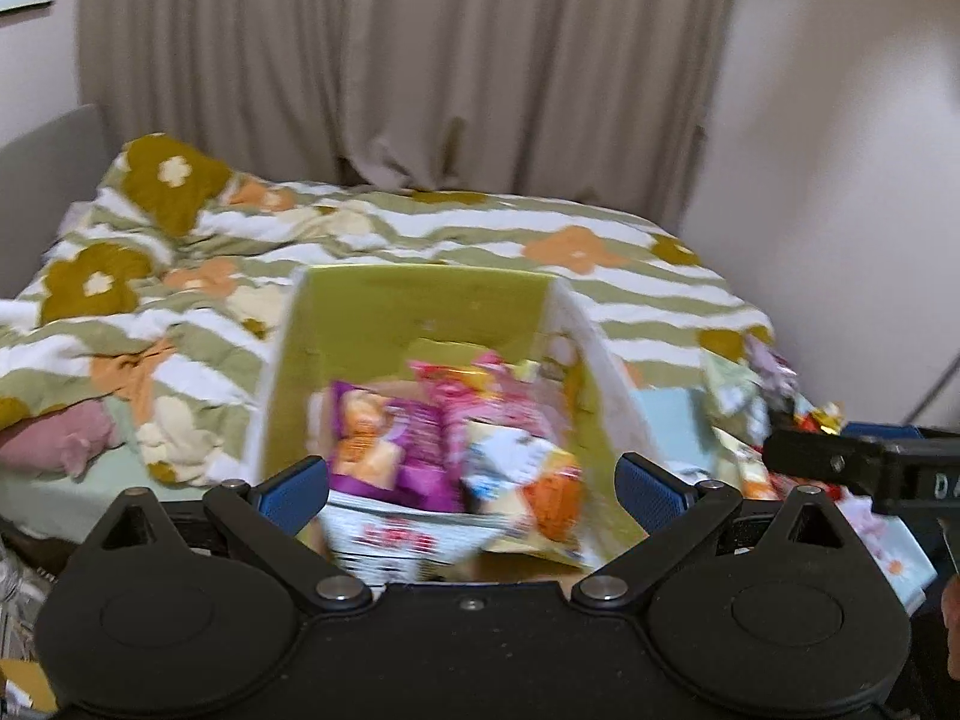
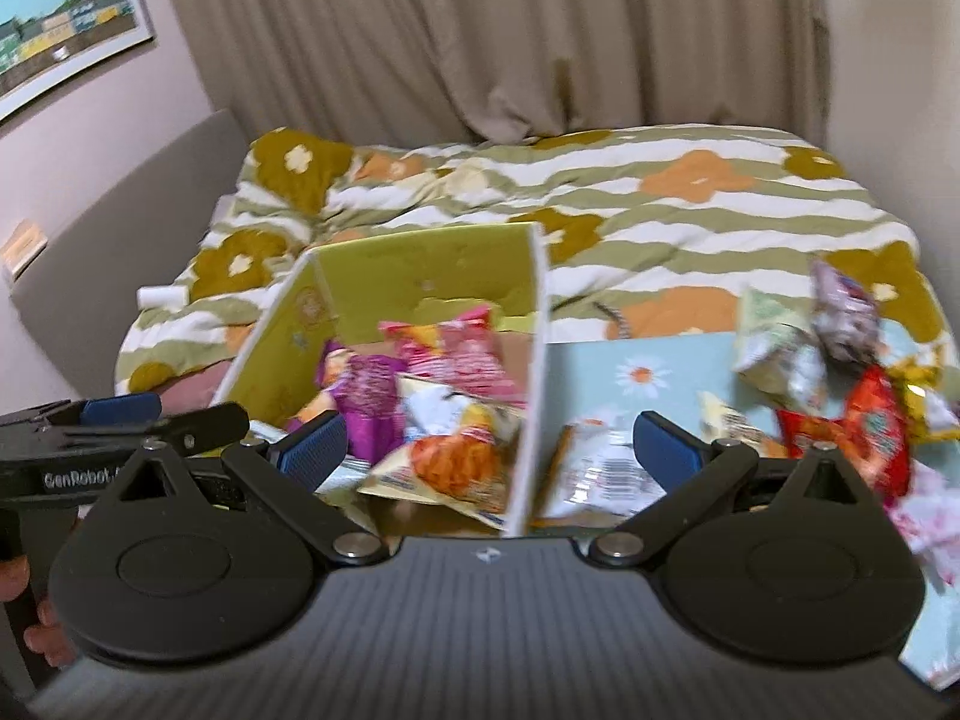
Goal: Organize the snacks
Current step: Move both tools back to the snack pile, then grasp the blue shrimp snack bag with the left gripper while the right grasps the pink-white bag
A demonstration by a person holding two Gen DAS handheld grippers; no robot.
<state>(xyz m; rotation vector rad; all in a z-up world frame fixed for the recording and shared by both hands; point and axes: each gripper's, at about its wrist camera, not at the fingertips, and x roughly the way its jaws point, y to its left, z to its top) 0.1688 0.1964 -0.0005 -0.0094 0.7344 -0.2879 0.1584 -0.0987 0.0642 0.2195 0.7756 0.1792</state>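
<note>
Bed (image 1: 630,300) | snack box (image 1: 420,300) ahead of left gripper (image 1: 474,483), unclenched | right gripper (image 2: 489,450) unclenched, straddling box wall

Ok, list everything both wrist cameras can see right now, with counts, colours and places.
Box: one, yellow-green inside, on bed, open.
Snack packets in box: several, purple, pink, orange, white; blurred, count unclear.
Loose snack packets: several, red, green-white, purple, right of box on pale blue board.
Duvet: one, green-white striped, flowers.
Curtain: beige, behind bed.
Framed picture: one, left wall.
Left gripper: open, empty.
Right gripper: open, empty.
</note>
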